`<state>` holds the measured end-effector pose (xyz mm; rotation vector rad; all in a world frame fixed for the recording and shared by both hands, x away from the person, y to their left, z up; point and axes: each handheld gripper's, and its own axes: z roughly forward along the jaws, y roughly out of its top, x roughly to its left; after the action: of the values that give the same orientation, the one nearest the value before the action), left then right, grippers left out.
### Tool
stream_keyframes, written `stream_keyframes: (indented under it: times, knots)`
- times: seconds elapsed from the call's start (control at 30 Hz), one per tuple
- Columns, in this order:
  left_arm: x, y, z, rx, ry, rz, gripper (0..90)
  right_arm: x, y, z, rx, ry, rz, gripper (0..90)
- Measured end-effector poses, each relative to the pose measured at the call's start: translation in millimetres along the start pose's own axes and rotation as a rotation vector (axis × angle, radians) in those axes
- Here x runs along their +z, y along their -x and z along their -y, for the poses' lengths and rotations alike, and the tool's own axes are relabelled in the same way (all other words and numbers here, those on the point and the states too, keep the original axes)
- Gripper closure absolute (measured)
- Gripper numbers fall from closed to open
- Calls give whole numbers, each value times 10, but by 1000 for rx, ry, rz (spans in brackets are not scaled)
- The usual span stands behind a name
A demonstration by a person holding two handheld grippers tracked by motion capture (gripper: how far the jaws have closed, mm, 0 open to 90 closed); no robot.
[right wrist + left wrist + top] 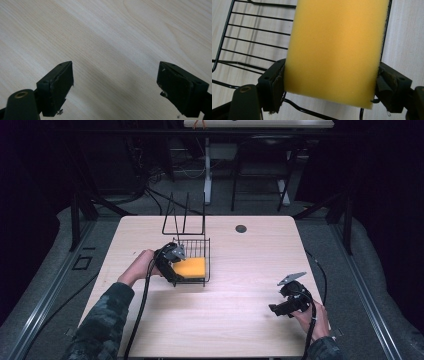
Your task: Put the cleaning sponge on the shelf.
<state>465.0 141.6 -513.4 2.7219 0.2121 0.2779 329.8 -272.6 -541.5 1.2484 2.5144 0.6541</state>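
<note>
A yellow sponge [191,267] lies inside a black wire basket [199,242] left of the table's centre. My left gripper [181,278] reaches into the basket from the left, held by a hand in a camouflage sleeve. In the left gripper view its pads [277,86] sit against both long sides of the sponge [334,50], over the basket's wire floor [249,32]. My right gripper [276,310] rests low at the front right of the table. Its jaws stand wide apart over bare wood [116,72], with nothing between them.
Tall wire uprights [185,217] rise from the basket's far side. A dark round grommet [241,228] sits in the tabletop near the back edge. Light wood [240,285] stretches between the two grippers. Cables trail from each gripper off the front edge.
</note>
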Motion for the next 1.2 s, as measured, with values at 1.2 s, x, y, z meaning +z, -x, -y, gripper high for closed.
stream_keyframes:
  times: [1.2]
  knots:
    - [-235, 17, 12, -138, 127, -32, 27, -37, 11, 9, 5, 13, 1, 135]
